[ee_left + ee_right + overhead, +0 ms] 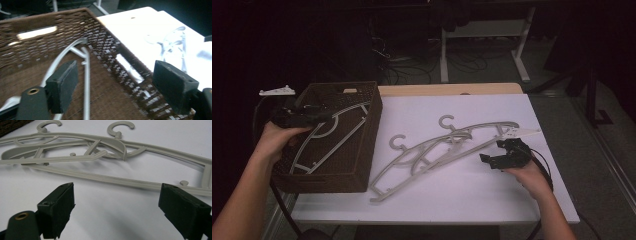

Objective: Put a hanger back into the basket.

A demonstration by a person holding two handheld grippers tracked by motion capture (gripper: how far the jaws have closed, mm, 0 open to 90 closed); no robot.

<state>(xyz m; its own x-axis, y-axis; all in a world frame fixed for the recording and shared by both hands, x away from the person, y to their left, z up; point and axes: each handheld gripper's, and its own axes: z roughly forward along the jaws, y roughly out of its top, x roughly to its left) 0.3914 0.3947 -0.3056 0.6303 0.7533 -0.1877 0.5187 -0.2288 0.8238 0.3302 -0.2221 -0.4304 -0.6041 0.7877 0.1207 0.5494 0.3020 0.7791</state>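
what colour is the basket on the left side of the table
The basket is dark brown with a woven pattern, clearest in the left gripper view.

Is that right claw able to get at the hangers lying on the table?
Probably yes: the right claw is open just beside the hangers, with bare table between them and nothing in the way.

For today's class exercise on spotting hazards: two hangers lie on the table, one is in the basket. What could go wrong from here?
1. The two hangers on the table overlap; lifting one with the right gripper may drag the other along.
2. The hanger in the basket leans on the basket wall, so the next one might snag it.
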